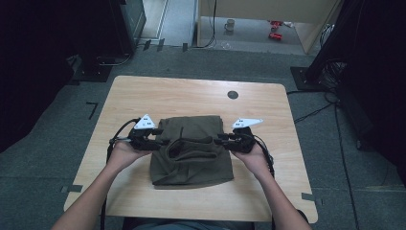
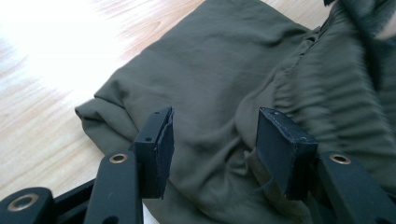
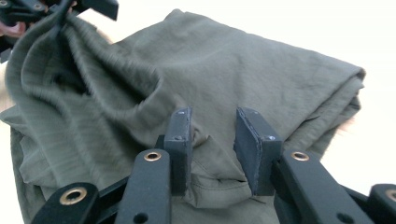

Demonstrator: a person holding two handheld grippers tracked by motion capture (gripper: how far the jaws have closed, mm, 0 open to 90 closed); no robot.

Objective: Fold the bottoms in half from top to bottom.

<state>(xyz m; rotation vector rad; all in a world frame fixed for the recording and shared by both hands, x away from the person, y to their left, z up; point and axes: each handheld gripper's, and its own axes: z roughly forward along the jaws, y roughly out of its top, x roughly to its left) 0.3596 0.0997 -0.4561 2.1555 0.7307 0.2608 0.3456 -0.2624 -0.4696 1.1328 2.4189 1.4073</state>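
An olive-green folded garment (image 1: 191, 151) lies on the middle of the wooden table (image 1: 191, 91), with a ribbed part rumpled on top. My left gripper (image 1: 160, 136) is at its left edge, pointing inward. In the left gripper view its jaws (image 2: 212, 135) stand apart over the garment (image 2: 210, 79), and the pads do not press it. My right gripper (image 1: 221, 139) is at the garment's right edge, facing the left one. Its jaws (image 3: 212, 135) are apart too, with a fold of cloth (image 3: 233, 70) behind the gap and none pinched.
A round dark hole (image 1: 232, 94) sits in the table near its far edge. Beyond the table, a mug (image 1: 230, 25) and red objects (image 1: 275, 28) lie on the floor. Dark stands and cables flank both sides. Bare wood surrounds the garment.
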